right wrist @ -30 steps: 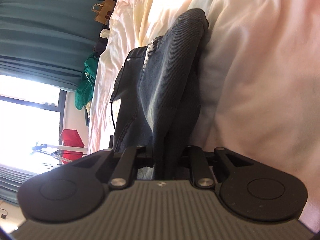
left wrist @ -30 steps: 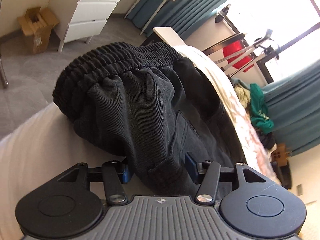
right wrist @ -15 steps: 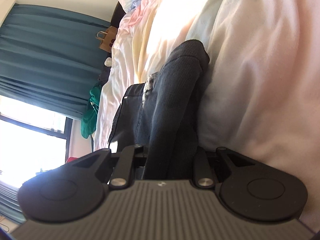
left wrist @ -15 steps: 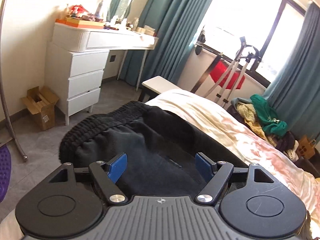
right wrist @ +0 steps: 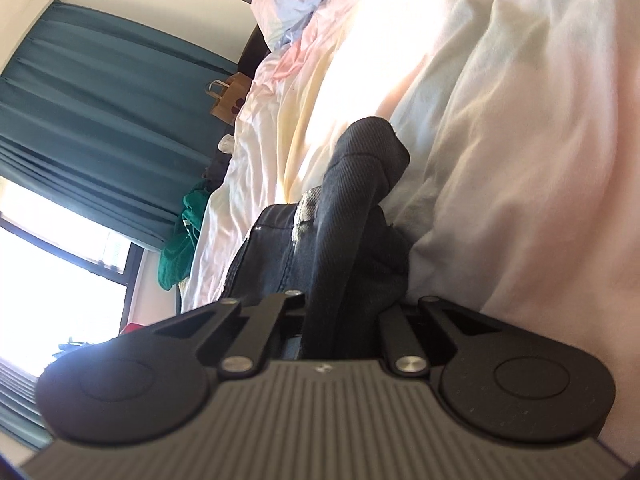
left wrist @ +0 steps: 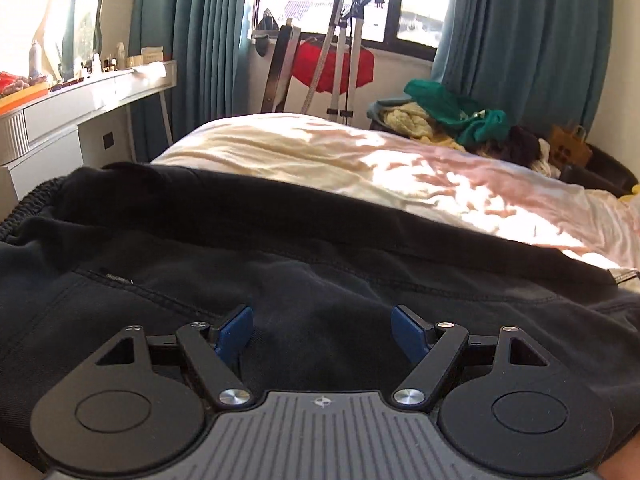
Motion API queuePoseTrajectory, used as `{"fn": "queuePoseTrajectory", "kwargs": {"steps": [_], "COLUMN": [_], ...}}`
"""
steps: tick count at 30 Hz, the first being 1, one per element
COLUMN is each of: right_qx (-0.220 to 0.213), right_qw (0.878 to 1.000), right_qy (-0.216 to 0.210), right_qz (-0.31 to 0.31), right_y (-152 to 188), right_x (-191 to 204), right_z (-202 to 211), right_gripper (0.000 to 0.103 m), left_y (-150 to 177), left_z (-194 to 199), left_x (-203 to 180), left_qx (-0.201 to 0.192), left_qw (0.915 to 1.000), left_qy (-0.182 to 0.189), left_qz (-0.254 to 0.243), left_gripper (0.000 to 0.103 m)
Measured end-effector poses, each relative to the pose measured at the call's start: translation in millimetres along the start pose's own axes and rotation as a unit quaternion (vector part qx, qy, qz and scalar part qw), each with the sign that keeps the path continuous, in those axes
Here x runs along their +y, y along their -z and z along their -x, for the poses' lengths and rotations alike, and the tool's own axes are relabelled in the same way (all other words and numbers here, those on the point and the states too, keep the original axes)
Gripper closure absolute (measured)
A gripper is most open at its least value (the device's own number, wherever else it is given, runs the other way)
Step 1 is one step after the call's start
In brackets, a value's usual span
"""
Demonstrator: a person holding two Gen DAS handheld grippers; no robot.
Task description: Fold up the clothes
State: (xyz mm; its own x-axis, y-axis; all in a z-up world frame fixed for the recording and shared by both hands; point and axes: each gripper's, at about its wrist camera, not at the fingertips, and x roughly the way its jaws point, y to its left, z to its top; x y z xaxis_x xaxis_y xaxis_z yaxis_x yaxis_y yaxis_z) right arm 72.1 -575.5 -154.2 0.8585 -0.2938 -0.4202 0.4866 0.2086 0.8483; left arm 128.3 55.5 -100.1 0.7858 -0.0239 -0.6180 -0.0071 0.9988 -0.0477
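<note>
Released from the left gripper (left wrist: 322, 330), whose blue-padded jaws are now standing spread, the black trousers (left wrist: 280, 264) are lying flat along the near edge of the bed (left wrist: 360, 160), elastic waistband toward its left corner. At the other end the right gripper (right wrist: 340, 320) is pinching a bunched fold of the trousers (right wrist: 352, 208) between pressed-together jaws, against the pale duvet (right wrist: 520, 160). Beyond the dark cloth, sunlit bedding is stretching open to the far edge, where a heap of clothes (left wrist: 460, 120), a paper bag (left wrist: 570, 146) and teal curtains (left wrist: 520, 32) are crowding the window side.
</note>
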Motion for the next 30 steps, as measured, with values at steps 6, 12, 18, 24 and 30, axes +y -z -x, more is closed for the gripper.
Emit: {"fn": "queuePoseTrajectory", "kwargs": {"steps": [6,12,18,24,30], "right_qx": [-0.004,-0.017,-0.039,-0.074,-0.107], "right_qw": [1.000,0.996,0.987,0.964,0.914], "right_qy": [0.007,0.014,0.017,0.000,-0.052], "right_qz": [0.028,0.081,0.154,0.257,0.387], "right_y": [0.3,3.5,7.9,22.0,72.6], "right_x": [3.8,17.4,44.6,101.1,175.8], "right_z": [5.4,12.7,23.6,44.4,83.7], "right_gripper": [0.095,0.095,0.095,0.095,0.095], "left_y": [26.6,40.3,37.7,36.9,30.4], "left_z": [-14.4,-22.3,-25.4,-25.0,-19.1], "left_x": [-18.2,-31.7,-27.8,-29.5,-23.5], "left_qx": [0.017,0.019,0.025,0.025,0.024], "left_qw": [0.9974,0.9932,0.9939,0.9948,0.9974], "left_qy": [-0.031,-0.056,-0.050,-0.042,-0.020], "left_qz": [-0.063,-0.101,-0.095,-0.090,-0.065], "left_gripper": [0.022,0.021,0.021,0.020,0.019]}}
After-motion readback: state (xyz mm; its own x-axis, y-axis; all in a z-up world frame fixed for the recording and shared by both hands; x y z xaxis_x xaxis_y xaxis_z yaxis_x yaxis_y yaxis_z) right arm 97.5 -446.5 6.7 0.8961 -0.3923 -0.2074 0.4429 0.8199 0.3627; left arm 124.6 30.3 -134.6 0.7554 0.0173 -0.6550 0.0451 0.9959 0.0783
